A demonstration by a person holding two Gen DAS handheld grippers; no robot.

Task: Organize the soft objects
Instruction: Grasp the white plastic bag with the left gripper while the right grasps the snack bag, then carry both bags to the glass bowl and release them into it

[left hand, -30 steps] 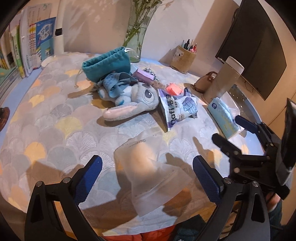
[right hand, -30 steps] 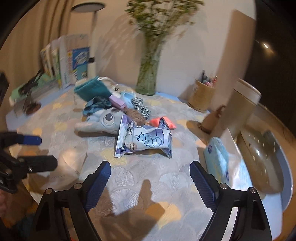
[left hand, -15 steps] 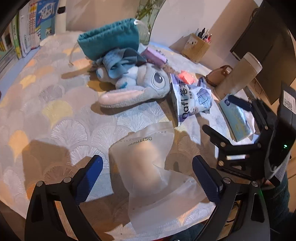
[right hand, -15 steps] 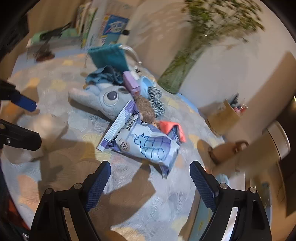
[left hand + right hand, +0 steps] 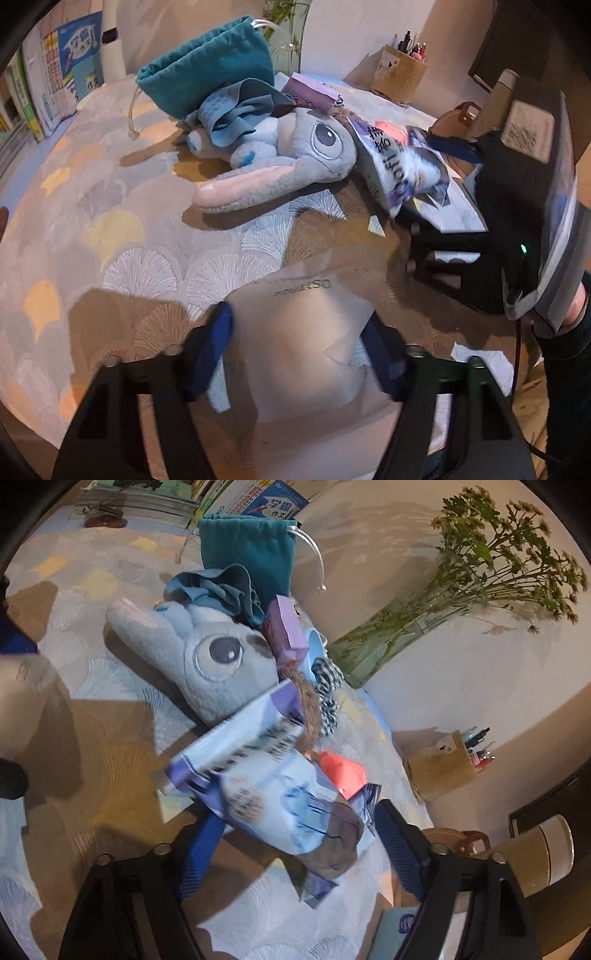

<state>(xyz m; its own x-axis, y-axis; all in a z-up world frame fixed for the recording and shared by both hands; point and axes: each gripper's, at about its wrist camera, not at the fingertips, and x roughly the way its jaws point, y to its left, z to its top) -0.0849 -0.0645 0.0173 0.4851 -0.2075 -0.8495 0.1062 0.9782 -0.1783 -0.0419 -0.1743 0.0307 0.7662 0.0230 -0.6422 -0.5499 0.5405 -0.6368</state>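
Note:
A clear plastic bag [image 5: 306, 332] with a pale soft thing inside lies at the near table edge. My left gripper [image 5: 303, 350] is open and straddles it, one finger on each side. A blue and white tissue pack [image 5: 280, 794] lies beside a grey plush toy [image 5: 207, 664]. My right gripper [image 5: 299, 842] is open with its fingers on both sides of the pack's near end; it also shows in the left wrist view [image 5: 509, 229]. A teal drawstring pouch [image 5: 210, 77], a blue cloth [image 5: 236, 107] and a purple packet [image 5: 288, 631] lie behind the plush.
A vase of flowers [image 5: 406, 627], a pen holder [image 5: 443, 771], a tall beige cup [image 5: 532, 853] and a small brown bag [image 5: 458, 118] stand at the back and right. Books [image 5: 55, 85] stand at the left. An orange item [image 5: 343, 775] lies behind the pack.
Both grippers moved forward and down. The left now straddles the clear bag; the right has closed in around the tissue pack. Both sets of fingers have narrowed.

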